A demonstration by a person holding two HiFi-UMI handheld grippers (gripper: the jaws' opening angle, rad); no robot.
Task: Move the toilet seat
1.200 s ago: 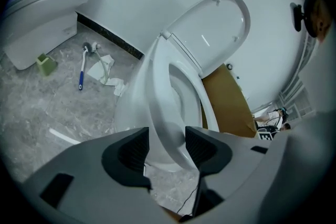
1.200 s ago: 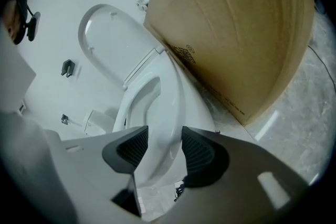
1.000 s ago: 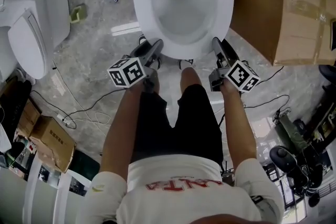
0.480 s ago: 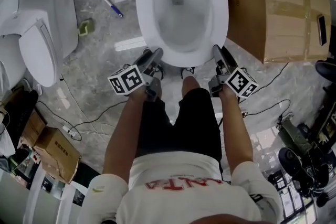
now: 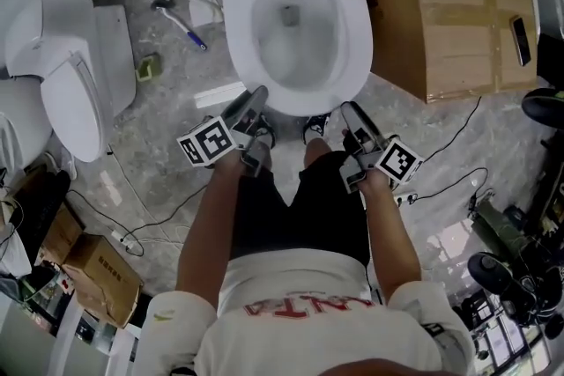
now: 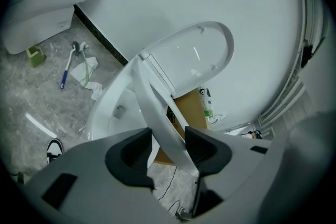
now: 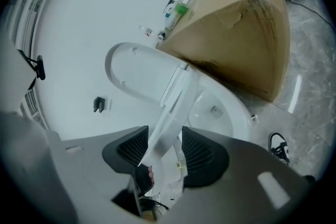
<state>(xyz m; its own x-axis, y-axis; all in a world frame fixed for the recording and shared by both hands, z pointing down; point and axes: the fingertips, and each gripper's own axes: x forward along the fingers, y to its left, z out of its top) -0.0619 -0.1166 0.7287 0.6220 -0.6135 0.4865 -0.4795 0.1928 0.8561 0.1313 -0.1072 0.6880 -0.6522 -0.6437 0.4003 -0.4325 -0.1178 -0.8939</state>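
At bowl [image 5: 295, 35] front | left gripper [image 5: 256, 98], right gripper [image 5: 350, 112] grip toilet seat [image 6: 157, 110] (tilted)

Seen from above, a standing person [image 5: 300, 295] holds the left gripper [image 5: 256, 101] and right gripper [image 5: 351, 114] at the front edge of a white toilet seat [image 5: 357, 31], with a cardboard box [image 5: 441, 31] just beside the toilet's right.

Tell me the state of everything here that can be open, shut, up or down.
toilet seat: partly raised
toilet lid: up
left gripper: shut on the toilet seat
right gripper: shut on the toilet seat
second toilet: lid down
cardboard box: closed, taped
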